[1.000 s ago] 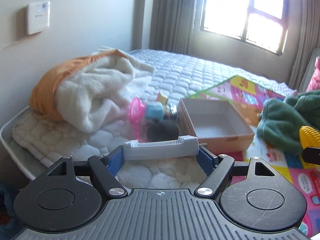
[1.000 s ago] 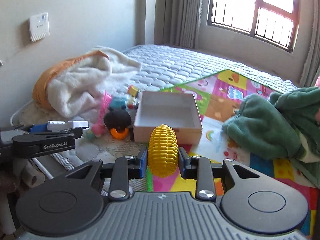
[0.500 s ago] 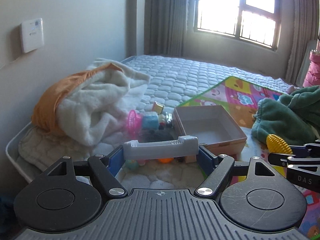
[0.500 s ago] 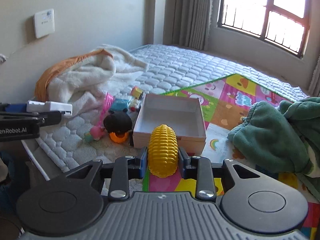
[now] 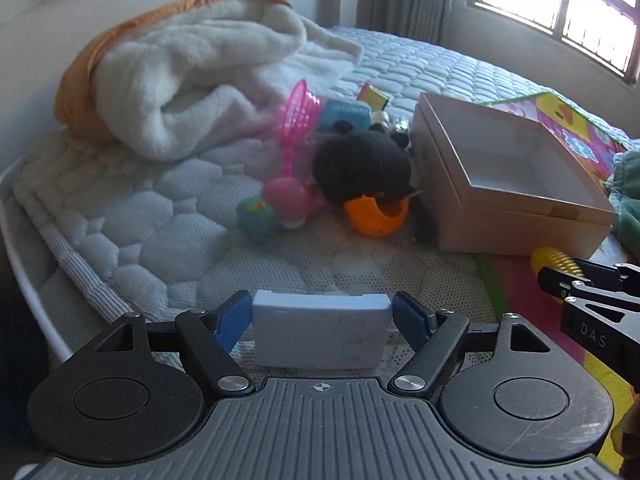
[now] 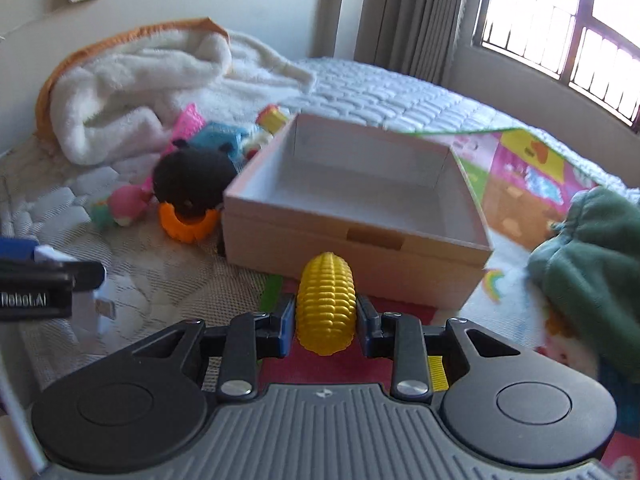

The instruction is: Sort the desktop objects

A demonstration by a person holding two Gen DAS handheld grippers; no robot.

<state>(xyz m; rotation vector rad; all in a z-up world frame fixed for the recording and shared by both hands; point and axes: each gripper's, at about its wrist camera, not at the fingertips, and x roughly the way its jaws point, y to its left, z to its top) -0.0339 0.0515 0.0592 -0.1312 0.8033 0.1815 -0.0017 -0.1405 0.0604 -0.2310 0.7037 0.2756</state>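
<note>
Step in hand, by judgement: both grippers are carrying items toward the box (image 6: 356, 216), w/ neither item released yet.

- L gripper (image 5: 322, 318): jaws are clamping a white flat rectangular block (image 5: 322, 334) across its long axis. The block is sitting level between the blue pads, over the quilted mattress (image 5: 160, 240), short of the box and to its left.
- R gripper (image 6: 326, 316): jaws are clamping a yellow toy corn cob (image 6: 326, 304) at its lower half, tip pointing fwd. The cob is hanging just in front of the box's near wall, over the colourful play mat (image 6: 516, 168).

Box: open top, pale walls, interior appearing empty.

Next move, est.: each gripper is needing to clear the near wall, centre over the interior, then open. R is nearer; L is needing a shift to the right.

Unsorted pile beside the box's left wall: black plush toy (image 5: 360, 168), orange piece (image 5: 376, 216), pink net (image 5: 298, 120), pink-and-teal figure (image 5: 276, 204). Cob surface: ribbed, glossy, prob. rigid plastic.
</note>
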